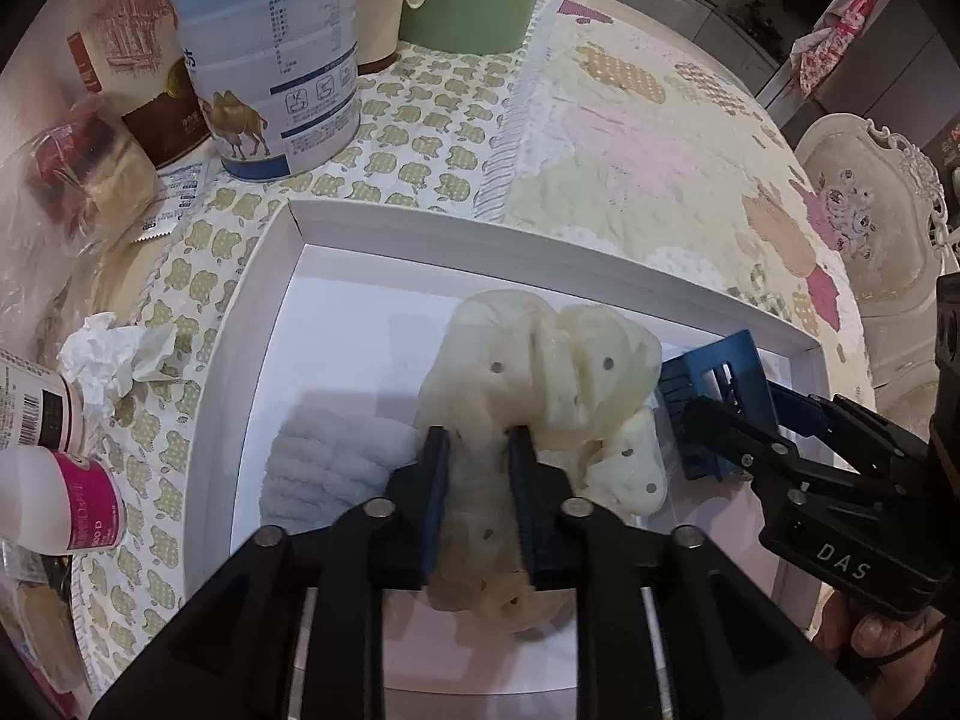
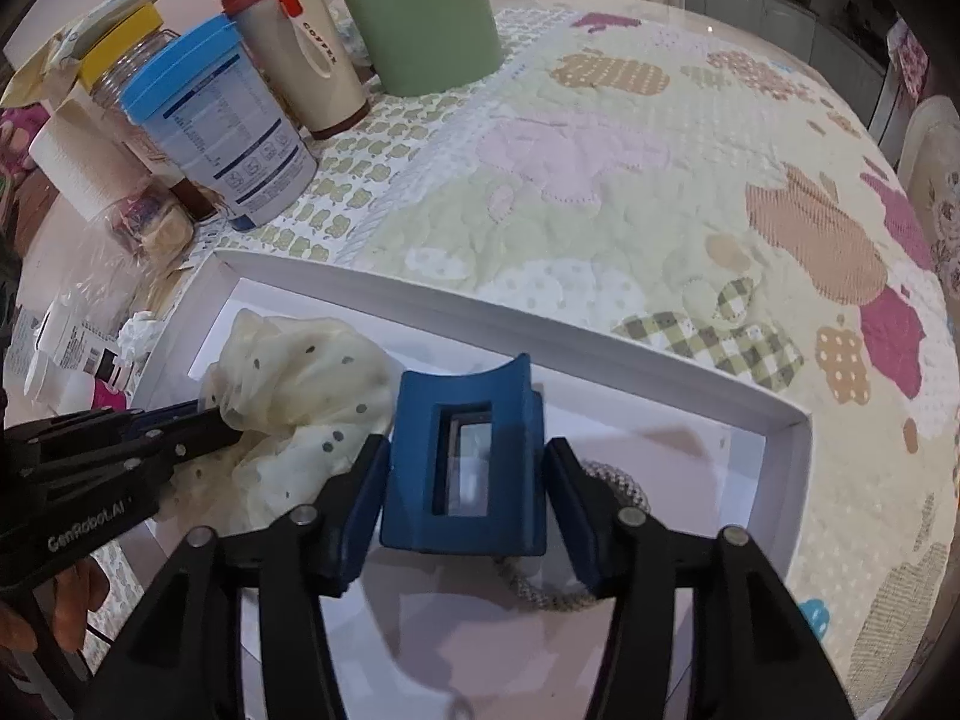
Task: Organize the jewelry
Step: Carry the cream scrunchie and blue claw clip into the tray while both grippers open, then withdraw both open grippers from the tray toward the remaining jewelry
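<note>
A shallow white tray (image 1: pixel 288 276) lies on a quilted patchwork tablecloth (image 2: pixel 630 192), and both grippers reach down into it. The left gripper (image 1: pixel 477 450) has its blue-padded jaws either side of a cream dotted scrunchie (image 1: pixel 540 372) that rests on the tray floor; the gauzy fabric fills the gap between the pads, yet whether they press on it I cannot tell. Just left of it in the tray sits a pale fluffy scrunchie (image 1: pixel 336 468). The right gripper (image 2: pixel 468 504) straddles a blue box with a window (image 2: pixel 465 462), its jaws standing slightly apart from the box's sides, so nothing is clamped. Under and beside that box lies a silvery beaded bracelet (image 2: pixel 624 486). Behind the tray stand a blue-lidded tin (image 2: pixel 222 126), a green jug (image 2: pixel 420 12) and a coffee cup (image 2: pixel 306 60)
</note>
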### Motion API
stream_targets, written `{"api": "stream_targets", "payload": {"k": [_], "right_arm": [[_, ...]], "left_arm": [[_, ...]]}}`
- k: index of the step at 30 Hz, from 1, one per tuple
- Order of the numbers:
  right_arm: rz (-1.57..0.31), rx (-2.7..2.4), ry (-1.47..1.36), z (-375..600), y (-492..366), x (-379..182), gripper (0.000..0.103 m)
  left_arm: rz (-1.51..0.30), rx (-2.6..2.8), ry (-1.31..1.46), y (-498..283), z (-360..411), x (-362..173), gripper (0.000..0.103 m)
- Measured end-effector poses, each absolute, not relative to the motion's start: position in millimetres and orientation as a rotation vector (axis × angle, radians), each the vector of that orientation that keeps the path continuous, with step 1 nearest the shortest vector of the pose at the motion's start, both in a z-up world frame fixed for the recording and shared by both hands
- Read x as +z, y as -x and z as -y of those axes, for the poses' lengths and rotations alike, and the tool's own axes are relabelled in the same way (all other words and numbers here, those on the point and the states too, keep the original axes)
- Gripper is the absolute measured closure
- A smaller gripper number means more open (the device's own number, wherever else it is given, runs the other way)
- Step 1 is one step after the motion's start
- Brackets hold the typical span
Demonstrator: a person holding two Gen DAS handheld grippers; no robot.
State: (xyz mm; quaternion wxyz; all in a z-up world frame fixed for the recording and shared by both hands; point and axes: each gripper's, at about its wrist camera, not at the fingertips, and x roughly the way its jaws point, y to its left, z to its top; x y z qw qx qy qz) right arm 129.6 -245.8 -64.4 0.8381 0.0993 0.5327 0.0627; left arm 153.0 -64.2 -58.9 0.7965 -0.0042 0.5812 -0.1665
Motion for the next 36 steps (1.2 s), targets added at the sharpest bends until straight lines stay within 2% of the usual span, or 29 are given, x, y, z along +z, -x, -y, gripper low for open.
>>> {"api": "stream_targets", "payload": {"k": [2, 10, 21, 36], "right_arm": [[-1.112, 0.134, -0.219, 247, -124, -59, 0.043], [-1.065, 0.131, -0.267, 254, -92, -30, 0.038], [-1.042, 0.116, -0.244, 250, -41, -2, 0.037], [-1.000, 0.089, -0.178, 236, 51, 26, 0.035]], "left_arm": [[-1.233, -0.352, 0.005, -150, 63, -54, 0.086], [-1.187, -0.335, -0.028, -130, 59, -34, 0.085], [-1.099, -0.331, -0.102, -83, 47, 0, 0.085], [-1.063, -0.320, -0.120, -12, 15, 6, 0.085]]}}
